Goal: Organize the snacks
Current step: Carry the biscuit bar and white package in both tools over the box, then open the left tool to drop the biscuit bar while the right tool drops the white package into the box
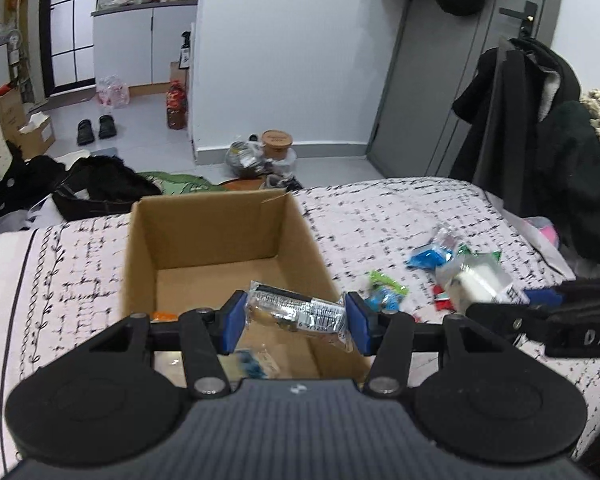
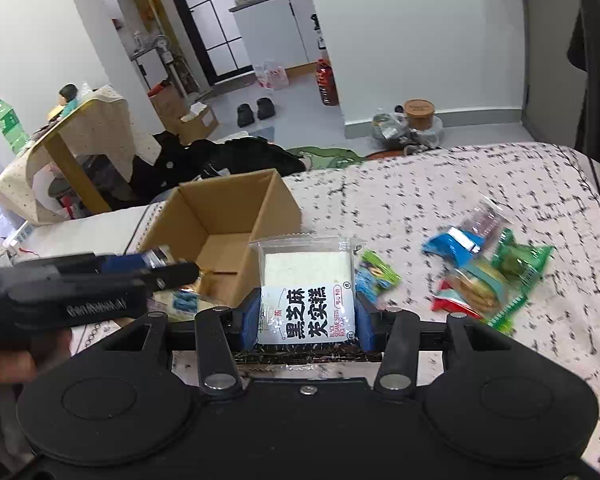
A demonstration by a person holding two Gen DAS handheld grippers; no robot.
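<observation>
An open cardboard box (image 1: 220, 224) stands on the patterned bed cover; it also shows in the right wrist view (image 2: 228, 216). My left gripper (image 1: 296, 320) is shut on a clear-and-silver snack packet (image 1: 296, 310) and holds it over the box's near right part. My right gripper (image 2: 306, 320) is shut on a white black-sesame rice cake packet (image 2: 306, 288), just right of the box. That packet also shows in the left wrist view (image 1: 480, 284). Several loose snacks (image 2: 484, 272) lie on the cover to the right. A few packets (image 1: 256, 360) lie inside the box.
The bed cover (image 2: 440, 200) stretches right and back. A green-and-blue packet (image 2: 376, 276) lies beside the box. Beyond the bed are dark clothes (image 1: 100, 188) on the floor, a covered table (image 2: 80, 136), and coats (image 1: 540, 120) hanging at the right.
</observation>
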